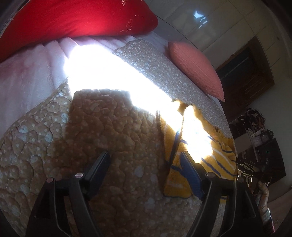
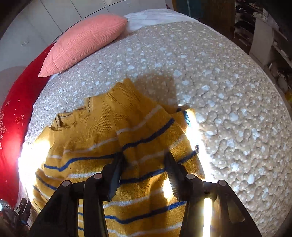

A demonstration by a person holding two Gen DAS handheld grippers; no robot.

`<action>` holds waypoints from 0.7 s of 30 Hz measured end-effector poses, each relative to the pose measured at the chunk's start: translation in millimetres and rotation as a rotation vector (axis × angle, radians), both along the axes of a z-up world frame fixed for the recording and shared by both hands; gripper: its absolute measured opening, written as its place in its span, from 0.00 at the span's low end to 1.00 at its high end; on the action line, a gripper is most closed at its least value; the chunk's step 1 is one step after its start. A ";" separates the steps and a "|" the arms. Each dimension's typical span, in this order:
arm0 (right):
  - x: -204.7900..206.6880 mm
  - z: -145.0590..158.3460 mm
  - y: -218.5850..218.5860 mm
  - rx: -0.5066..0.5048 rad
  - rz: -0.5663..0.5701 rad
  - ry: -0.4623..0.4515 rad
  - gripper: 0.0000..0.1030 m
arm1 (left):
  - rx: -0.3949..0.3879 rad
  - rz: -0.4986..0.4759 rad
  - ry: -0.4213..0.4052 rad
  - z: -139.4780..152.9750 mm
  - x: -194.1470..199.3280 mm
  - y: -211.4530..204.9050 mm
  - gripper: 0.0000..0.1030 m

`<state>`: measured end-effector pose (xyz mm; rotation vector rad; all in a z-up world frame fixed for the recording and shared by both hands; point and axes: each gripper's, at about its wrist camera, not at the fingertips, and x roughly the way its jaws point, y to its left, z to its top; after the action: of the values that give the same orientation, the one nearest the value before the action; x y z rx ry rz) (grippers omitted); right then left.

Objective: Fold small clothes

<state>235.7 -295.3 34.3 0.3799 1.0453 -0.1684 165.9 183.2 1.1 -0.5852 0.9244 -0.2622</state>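
A small mustard-yellow knit sweater (image 2: pixel 116 131) with blue and white stripes lies on the quilted bedspread (image 2: pixel 228 91). My right gripper (image 2: pixel 144 158) is open directly over the sweater's lower part, with fabric bunched between its fingers. In the left wrist view the sweater (image 1: pixel 206 156) lies to the right, partly in bright sunlight. My left gripper (image 1: pixel 146 160) is wide open above the quilt (image 1: pixel 109 127); its right finger (image 1: pixel 189 171) is at the sweater's left edge and its left finger is over bare quilt.
A pink cushion (image 2: pixel 85 40) and a red pillow (image 1: pixel 76 16) lie at the head of the bed. A pink fleece blanket (image 1: pixel 27 80) lies left. Dark shelves (image 1: pixel 259 138) stand beyond the bed edge. A strong sun patch (image 1: pixel 109 69) washes out part of the quilt.
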 end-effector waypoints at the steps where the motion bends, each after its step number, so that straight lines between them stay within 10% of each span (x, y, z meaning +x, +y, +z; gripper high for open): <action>1: -5.4 12.5 6.5 -0.032 0.008 -0.034 0.50 | 0.005 -0.010 -0.001 0.2 -0.2 -4.7 0.77; 4: -14.1 43.6 39.9 -0.079 0.086 -0.097 0.50 | 0.038 -0.017 -0.018 2.4 -3.4 -21.2 0.73; 7: -11.8 60.7 88.7 -0.047 0.209 -0.109 0.56 | -0.004 -0.071 0.026 -2.8 -2.0 -30.2 0.22; 11: -4.9 60.4 159.7 0.003 0.358 -0.083 0.59 | 0.036 0.060 -0.014 7.8 -9.8 -1.6 0.22; 15: -0.7 42.4 226.1 0.040 0.477 -0.039 0.63 | 0.032 0.284 -0.052 16.7 -21.7 55.1 0.61; 21: 6.5 14.4 308.0 -0.052 0.593 0.004 0.73 | -0.057 0.380 0.011 -0.3 -19.2 97.2 0.62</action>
<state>242.2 12.7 48.7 0.0119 1.1140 0.3343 146.7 280.5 0.8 -0.8018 0.8001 0.0571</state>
